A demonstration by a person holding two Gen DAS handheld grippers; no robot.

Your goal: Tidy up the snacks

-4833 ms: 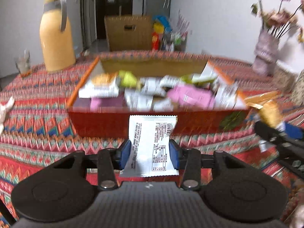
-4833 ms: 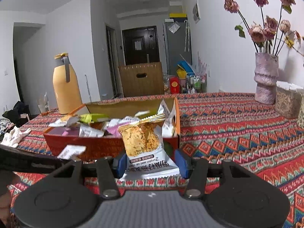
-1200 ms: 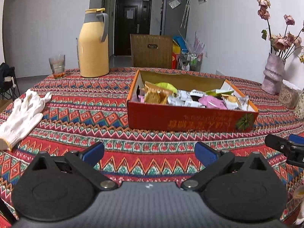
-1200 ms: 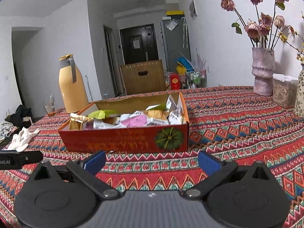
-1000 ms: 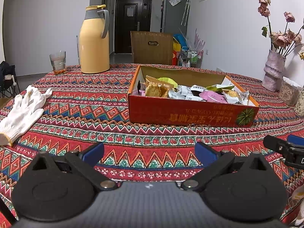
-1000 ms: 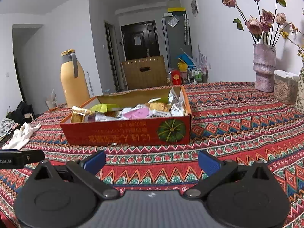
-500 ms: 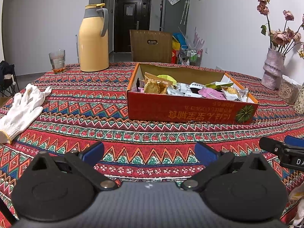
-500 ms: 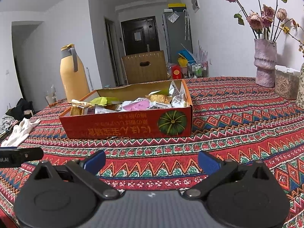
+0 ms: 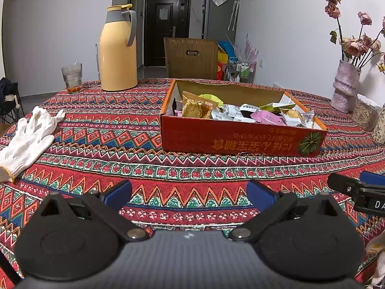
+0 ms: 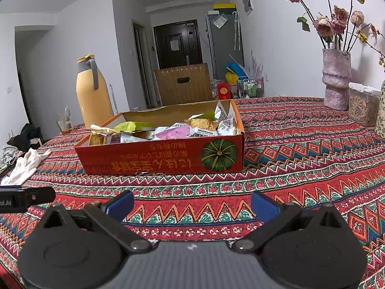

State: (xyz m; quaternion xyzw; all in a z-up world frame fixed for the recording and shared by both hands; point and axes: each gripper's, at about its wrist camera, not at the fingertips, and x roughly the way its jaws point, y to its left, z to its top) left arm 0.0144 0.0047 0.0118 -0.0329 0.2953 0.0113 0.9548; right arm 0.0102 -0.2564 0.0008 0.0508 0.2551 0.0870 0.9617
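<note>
A red cardboard box (image 9: 231, 139) (image 10: 163, 159) with a pumpkin print stands mid-table, holding several wrapped snacks: a cracker pack (image 9: 196, 107), a pink packet (image 9: 268, 118) (image 10: 175, 130), a green one (image 10: 131, 126) and white ones. My left gripper (image 9: 189, 196) is open and empty, low over the tablecloth in front of the box. My right gripper (image 10: 192, 204) is open and empty too, level with it on the right. Each gripper's tip shows at the edge of the other's view.
A yellow thermos jug (image 9: 118, 50) (image 10: 92, 89) and a glass (image 9: 72, 77) stand at the back left. White gloves (image 9: 26, 137) (image 10: 24, 166) lie at the left. A vase of dried roses (image 10: 336, 79) and a storage jar (image 10: 363, 106) stand at the right.
About five seconds ago each gripper was shut on a snack pack near the box; both are now open and empty. Over the last second both have sunk slightly lower and back from the box.
</note>
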